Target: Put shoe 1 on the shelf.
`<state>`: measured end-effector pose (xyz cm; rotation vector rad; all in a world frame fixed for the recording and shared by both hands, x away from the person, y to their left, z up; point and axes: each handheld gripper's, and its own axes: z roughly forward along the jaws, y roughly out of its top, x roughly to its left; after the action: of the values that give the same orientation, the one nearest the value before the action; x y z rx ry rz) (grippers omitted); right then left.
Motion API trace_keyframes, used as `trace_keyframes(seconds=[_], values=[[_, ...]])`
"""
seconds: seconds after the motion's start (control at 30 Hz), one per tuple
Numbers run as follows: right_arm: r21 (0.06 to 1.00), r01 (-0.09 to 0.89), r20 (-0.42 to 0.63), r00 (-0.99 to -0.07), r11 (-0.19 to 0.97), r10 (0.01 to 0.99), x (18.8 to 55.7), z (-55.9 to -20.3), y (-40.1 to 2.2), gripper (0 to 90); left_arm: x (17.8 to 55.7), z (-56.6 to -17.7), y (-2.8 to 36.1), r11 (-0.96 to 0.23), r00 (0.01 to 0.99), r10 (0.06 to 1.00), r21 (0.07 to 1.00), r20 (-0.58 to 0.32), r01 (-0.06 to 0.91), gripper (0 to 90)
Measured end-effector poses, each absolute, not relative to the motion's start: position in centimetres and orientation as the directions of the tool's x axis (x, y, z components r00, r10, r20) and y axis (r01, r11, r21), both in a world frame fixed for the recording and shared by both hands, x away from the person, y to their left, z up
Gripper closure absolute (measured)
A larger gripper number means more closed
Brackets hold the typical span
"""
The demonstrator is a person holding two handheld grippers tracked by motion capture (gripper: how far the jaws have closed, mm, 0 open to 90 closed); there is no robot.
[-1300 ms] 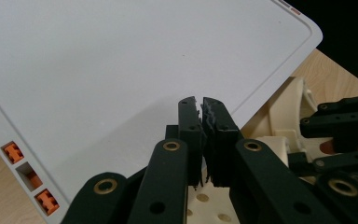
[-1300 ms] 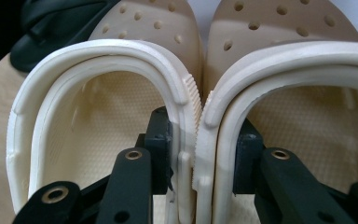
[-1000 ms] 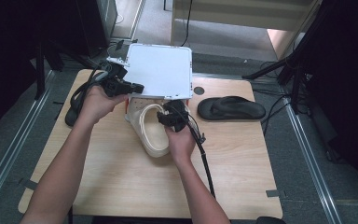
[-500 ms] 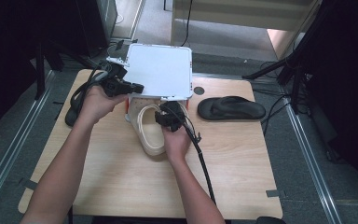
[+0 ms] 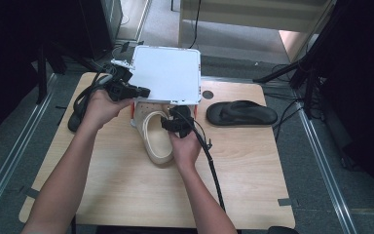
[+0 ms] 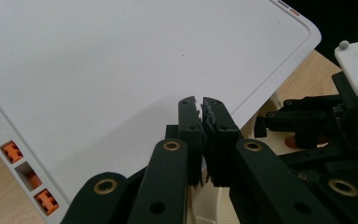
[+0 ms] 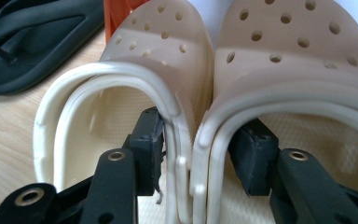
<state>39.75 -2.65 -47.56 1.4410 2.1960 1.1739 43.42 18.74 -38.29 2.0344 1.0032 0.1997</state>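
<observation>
Black sandal (image 5: 75,114) at the far left edge of the table (image 5: 253,175) is out of play, ignore it.

Left gripper (image 5: 143,91), upper left of centre: jaws pressed together, and they look pinched on the near-left edge of the white lid (image 5: 165,73), propping it up. Rigid plastic sheet, light, smooth. It'll slide out of a thin edge pinch if you twist, so keep the wrist square.

Cream clogs (image 5: 156,139) sit in the middle of the table, side by side and touching, toes under the raised lid and heels toward you.

Right gripper (image 5: 173,122) is at their heel openings with one jaw inside each clog and the two touching inner walls between them. Those jaws have just been opening, and the pads look slack on the walls rather than squeezing.

Handling, my read: moulded foam, very light, springy, slightly grippy, not fragile. The walls give under pressure, so a shallow pinch will fold and slip. Bite low on the thick rim where the walls meet. The heel straps are floppy, so skip them.

Black flip-flop (image 5: 241,113) lies on the right, well apart.
</observation>
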Motion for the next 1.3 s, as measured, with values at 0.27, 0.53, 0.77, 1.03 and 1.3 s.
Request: trace_keyframes(seconds=[0.27, 0.53, 0.77, 1.03, 1.3], values=[[0.744, 0.644, 0.23, -0.5, 0.181, 0.835, 38.5, -46.8, -3.7, 54.0, 43.5, -38.3, 18.8, -0.329, 0.669, 0.713, 0.743, -0.21, 0.583, 87.1], [0.759, 0.616, 0.22, -0.546, 0.21, 0.808, 36.2, -45.8, -4.8, 56.1, 43.4, -38.3, 18.8, -0.328, 0.667, 0.715, 0.743, -0.208, 0.584, 87.0], [0.762, 0.606, 0.234, -0.586, 0.228, 0.776, 34.1, -45.6, -5.7, 57.5, 43.4, -38.3, 18.7, -0.329, 0.666, 0.716, 0.742, -0.207, 0.584, 87.1], [0.769, 0.581, 0.215, -0.626, 0.265, 0.75, 31.6, -46.2, -6.3, 68.0, 43.4, -38.3, 18.8, -0.322, 0.664, 0.716, 0.742, -0.215, 0.588, 87.1], [0.749, 0.593, 0.239, -0.659, 0.296, 0.713, 29.8, -48.2, -6.2, 84.0, 43.5, -38.3, 18.8, -0.331, 0.666, 0.716, 0.737, -0.21, 0.589, 87.0]])
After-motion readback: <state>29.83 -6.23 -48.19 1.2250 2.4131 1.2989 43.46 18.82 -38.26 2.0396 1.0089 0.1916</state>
